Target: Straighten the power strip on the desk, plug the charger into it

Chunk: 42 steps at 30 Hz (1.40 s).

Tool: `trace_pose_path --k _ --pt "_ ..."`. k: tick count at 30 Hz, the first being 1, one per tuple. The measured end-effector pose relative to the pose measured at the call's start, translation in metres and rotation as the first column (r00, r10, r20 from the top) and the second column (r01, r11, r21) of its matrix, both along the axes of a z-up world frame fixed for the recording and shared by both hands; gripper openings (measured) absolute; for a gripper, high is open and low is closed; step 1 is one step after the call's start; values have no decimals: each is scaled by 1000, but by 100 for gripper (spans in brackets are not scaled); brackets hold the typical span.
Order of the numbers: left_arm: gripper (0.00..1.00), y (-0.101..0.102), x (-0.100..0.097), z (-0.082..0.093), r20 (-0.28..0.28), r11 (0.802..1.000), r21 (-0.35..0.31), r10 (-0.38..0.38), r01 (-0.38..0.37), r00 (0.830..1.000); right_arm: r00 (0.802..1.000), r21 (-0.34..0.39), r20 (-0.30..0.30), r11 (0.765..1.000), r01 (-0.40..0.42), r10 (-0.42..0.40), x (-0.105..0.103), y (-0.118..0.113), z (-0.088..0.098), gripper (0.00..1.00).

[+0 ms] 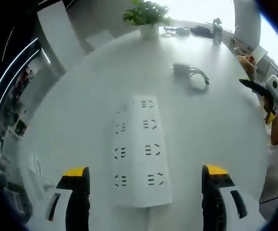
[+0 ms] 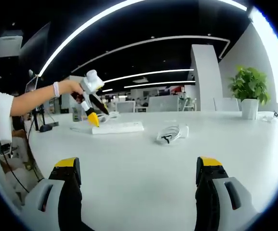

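A white power strip (image 1: 139, 150) lies lengthwise on the white desk (image 1: 216, 120), between the jaws of my left gripper (image 1: 146, 179), which hovers open above its near end. Farther off lies the white charger (image 1: 181, 68) with its coiled cable (image 1: 199, 76). In the right gripper view the power strip (image 2: 117, 127) rests far left, with the left gripper (image 2: 91, 117) held by a hand just over it. The charger and cable (image 2: 171, 132) lie mid-desk. My right gripper (image 2: 135, 175) is open above the bare desk, holding nothing, and shows at the right edge of the left gripper view (image 1: 269, 96).
A potted plant (image 1: 147, 18) stands at the far desk edge, with a bottle (image 1: 218, 32) and small items beside it. White chairs (image 1: 57, 33) stand past the desk's left rim. The plant (image 2: 249, 94) also sits right in the right gripper view.
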<state>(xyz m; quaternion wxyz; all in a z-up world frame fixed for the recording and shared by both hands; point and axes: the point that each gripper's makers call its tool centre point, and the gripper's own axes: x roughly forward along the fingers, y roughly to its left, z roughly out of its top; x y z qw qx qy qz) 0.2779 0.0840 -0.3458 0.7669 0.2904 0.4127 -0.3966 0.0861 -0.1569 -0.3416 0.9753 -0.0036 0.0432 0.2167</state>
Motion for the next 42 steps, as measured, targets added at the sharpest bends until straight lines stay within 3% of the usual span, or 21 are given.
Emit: trace_pose_path --k 4,6,7,15,23,28,42 --pt "99 0 2 -11 -40 1000 0 31 -31 999 1000 -1 1 1000 3 -3 0 -1 0 99" --pt "99 4 13 -13 -64 999 -5 46 -47 997 1000 1 3 1000 5 -5 -1 -2 1 99" --pt "99 4 7 -17 -73 998 -6 60 -61 996 1000 1 4 1000 6 -6 -1 -2 1 99" --pt "99 7 9 -33 -140 995 -14 95 -98 986 1000 -1 0 1000 15 -15 -3 -5 0 99" --pt "99 5 8 -41 -144 995 -8 93 -95 985 1000 -3 0 1000 23 -23 -5 -9 1 99" --pt "98 9 23 -42 -161 996 -1 91 -92 983 1000 -2 1 1000 27 -27 -5 -11 1 99" --pt "84 9 32 -44 -199 996 48 79 -71 977 999 1 -3 999 44 -44 -6 -17 -1 99"
